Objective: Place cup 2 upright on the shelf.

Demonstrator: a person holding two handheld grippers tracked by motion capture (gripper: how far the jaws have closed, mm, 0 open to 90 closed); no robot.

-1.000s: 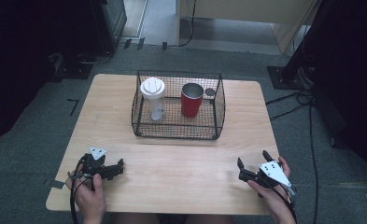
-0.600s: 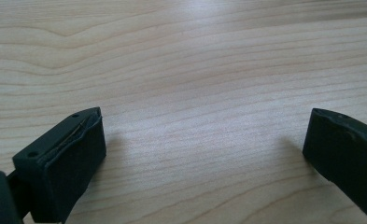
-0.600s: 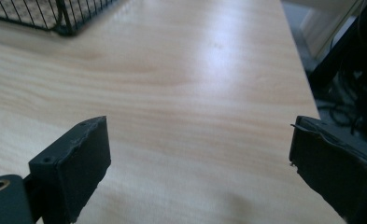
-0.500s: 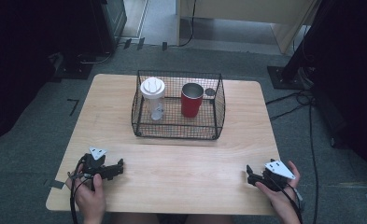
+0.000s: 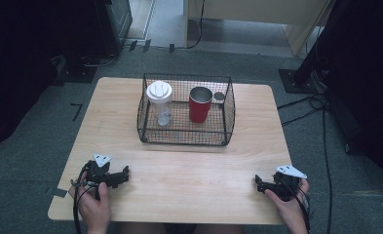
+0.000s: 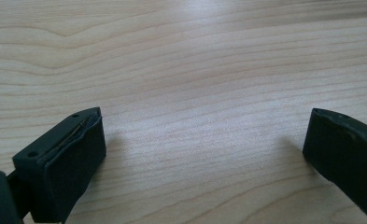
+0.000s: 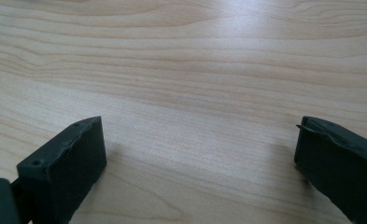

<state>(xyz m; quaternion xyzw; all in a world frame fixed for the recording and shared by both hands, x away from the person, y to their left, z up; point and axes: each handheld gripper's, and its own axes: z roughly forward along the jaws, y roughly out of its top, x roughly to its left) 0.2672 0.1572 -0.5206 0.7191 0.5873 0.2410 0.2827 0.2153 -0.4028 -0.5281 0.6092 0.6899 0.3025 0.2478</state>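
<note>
A black wire basket (image 5: pixel 145 122) stands at the far middle of the wooden table (image 5: pixel 189 165). Inside it are a clear bottle with a white lid (image 5: pixel 159 92), a red cup (image 5: pixel 200 105) and a small grey round thing (image 5: pixel 219 96). My left gripper (image 5: pixel 125 174) rests near the front left edge, pointing right. It is open over bare wood in the left gripper view (image 6: pixel 204 121). My right gripper (image 5: pixel 257 183) lies near the front right edge, pointing left. Its jaws have just been opening, and nothing is between them in the right gripper view (image 7: pixel 200 123).
Bare wood lies between the two grippers and in front of the basket. Cables trail from both grippers off the near edge. Dark furniture and cables stand on the grey floor around the table.
The right gripper has shifted a little toward the near edge. Its jaws narrowed half a second ago and stand wide again now. The left gripper has not moved.
</note>
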